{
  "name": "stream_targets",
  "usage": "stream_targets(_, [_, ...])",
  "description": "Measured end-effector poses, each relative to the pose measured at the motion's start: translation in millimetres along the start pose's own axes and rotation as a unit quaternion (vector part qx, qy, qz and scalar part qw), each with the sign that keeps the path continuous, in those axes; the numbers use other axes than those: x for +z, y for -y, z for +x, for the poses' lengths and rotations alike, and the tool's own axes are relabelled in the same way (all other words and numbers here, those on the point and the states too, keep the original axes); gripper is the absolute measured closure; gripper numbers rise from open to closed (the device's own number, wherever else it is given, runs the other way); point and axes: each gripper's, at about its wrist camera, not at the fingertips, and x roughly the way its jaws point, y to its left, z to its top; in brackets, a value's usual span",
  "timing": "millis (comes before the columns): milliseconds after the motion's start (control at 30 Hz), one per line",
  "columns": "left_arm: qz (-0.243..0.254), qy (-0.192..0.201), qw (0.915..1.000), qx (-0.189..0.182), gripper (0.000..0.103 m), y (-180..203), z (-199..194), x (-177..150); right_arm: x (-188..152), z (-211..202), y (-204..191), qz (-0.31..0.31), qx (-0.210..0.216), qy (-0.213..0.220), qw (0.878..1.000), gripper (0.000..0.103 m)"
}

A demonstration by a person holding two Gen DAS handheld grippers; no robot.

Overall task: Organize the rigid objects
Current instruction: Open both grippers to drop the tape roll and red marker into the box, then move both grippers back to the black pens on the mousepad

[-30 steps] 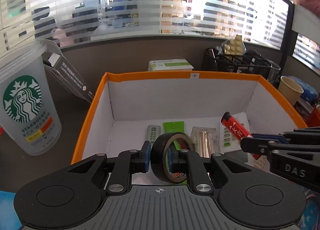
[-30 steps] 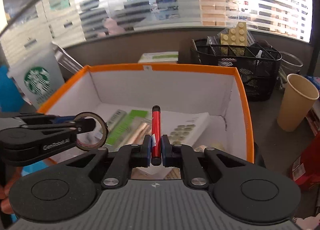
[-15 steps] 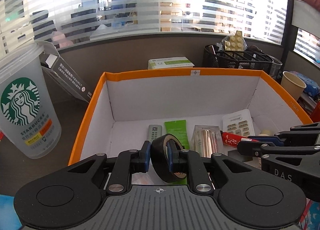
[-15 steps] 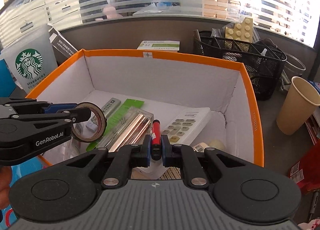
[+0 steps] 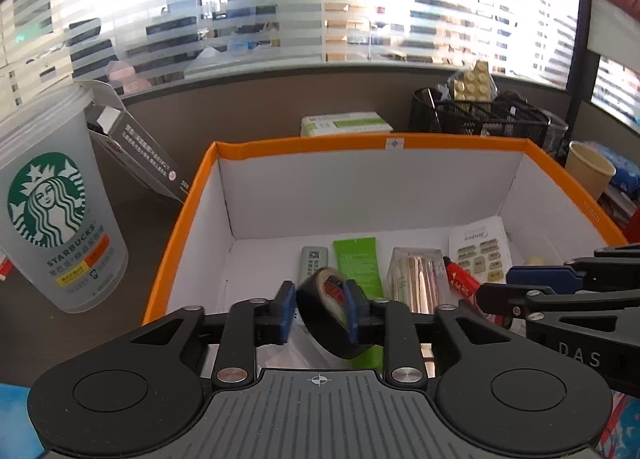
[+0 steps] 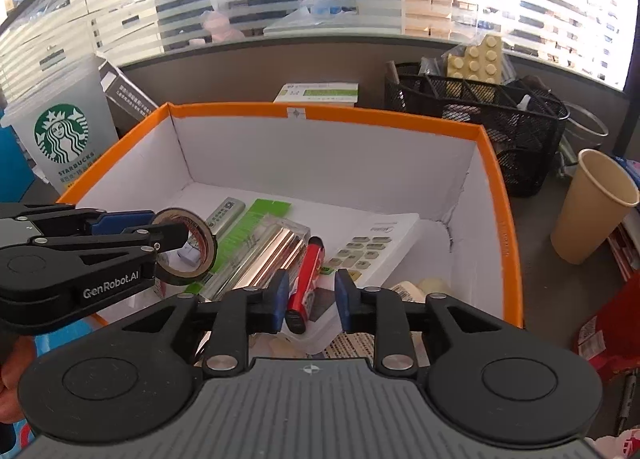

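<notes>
An orange-rimmed white box (image 5: pixel 360 141) (image 6: pixel 360 111) fills both views. My left gripper (image 5: pixel 319 309) (image 6: pixel 160 229) hangs over its near left part. Its jaws are opening around a black tape roll (image 5: pixel 320 323) (image 6: pixel 208 247). The roll tilts between the pads, leaning on the right one, and is no longer squeezed. My right gripper (image 6: pixel 308 299) (image 5: pixel 500 285) is over the near middle with its jaws opening. A red pen (image 6: pixel 308 271) (image 5: pixel 460 279) lies loose between them on the box's contents, pointing away.
In the box lie a grey remote (image 5: pixel 314 259), a green packet (image 5: pixel 356 259), a clear case with copper foil (image 6: pixel 272 251) and a white keypad remote (image 6: pixel 372 243). Outside stand a Starbucks cup (image 5: pixel 52 211), a black mesh organiser (image 6: pixel 480 115) and a paper cup (image 6: pixel 592 207).
Both pairs of jaws have spread. The tape roll has tipped over between the left pads. The red pen has come down from upright and now lies free in the box.
</notes>
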Motion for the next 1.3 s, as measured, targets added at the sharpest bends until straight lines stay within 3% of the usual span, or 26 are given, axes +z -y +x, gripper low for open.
stream_targets(133, [-0.001, 0.011, 0.9999, 0.002, 0.060, 0, -10, 2, 2, -10, 1, 0.001, -0.005, 0.007, 1.000, 0.077])
stream_targets(500, [-0.005, 0.040, 0.9992, -0.006, 0.058, 3, -47, 2, 2, -42, -5, -0.004, -0.005, 0.036, 0.999, 0.076])
stream_targets(767, [0.027, 0.092, 0.9954, -0.008, 0.020, 24, -100, -2, -3, -86, -3, -0.004, -0.017, 0.078, 0.997, 0.066])
stream_targets(933, [0.028, 0.102, 0.9943, -0.014, 0.007, 33, -123, -12, -22, -117, 3, 0.004, -0.028, 0.104, 0.994, 0.052])
stream_targets(1167, [0.020, 0.073, 0.9968, -0.025, 0.002, 46, -121, -49, -76, -145, 11, 0.002, -0.086, 0.127, 0.988, 0.021])
stream_targets(1300, [0.017, 0.052, 0.9980, -0.030, 0.002, 52, -115, -76, -109, -143, 18, 0.009, -0.089, 0.109, 0.990, 0.018])
